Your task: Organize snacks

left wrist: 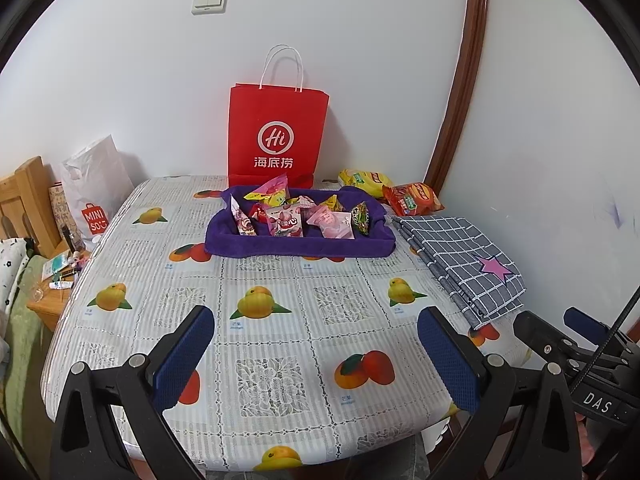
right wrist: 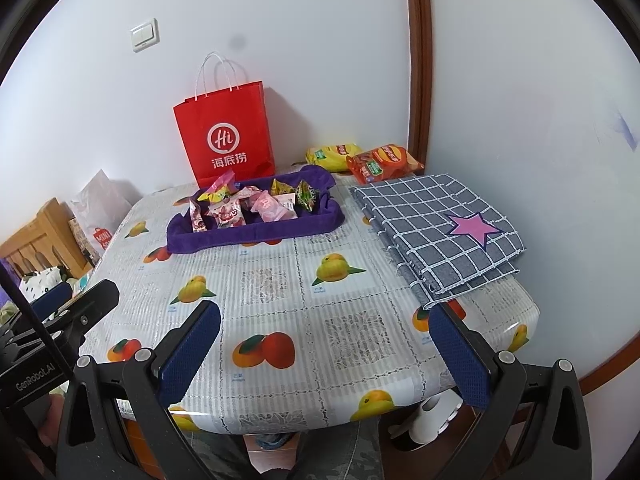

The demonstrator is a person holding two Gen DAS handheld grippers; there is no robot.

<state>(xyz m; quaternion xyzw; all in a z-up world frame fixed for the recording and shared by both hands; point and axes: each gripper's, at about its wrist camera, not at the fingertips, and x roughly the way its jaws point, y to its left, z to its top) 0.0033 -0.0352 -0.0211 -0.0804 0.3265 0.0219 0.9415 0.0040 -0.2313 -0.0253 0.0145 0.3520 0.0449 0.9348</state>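
A purple cloth tray [left wrist: 296, 246] [right wrist: 256, 236] at the far middle of the table holds several small snack packets [left wrist: 332, 222] [right wrist: 272, 206]. A yellow chip bag [left wrist: 362, 180] [right wrist: 330, 154] and a red chip bag [left wrist: 412, 198] [right wrist: 380, 162] lie behind it at the far right. A red paper bag [left wrist: 278, 132] [right wrist: 226, 136] stands against the wall. My left gripper [left wrist: 316, 324] is open and empty over the near table. My right gripper [right wrist: 324, 316] is open and empty, also near the front edge.
A folded grey checked cloth with a pink star [left wrist: 464, 264] [right wrist: 436, 232] lies at the table's right side. The fruit-print tablecloth [left wrist: 280, 360] covers the table. A wooden bedside stand with clutter [left wrist: 60, 276] and a white Miniso bag [left wrist: 94, 192] are left.
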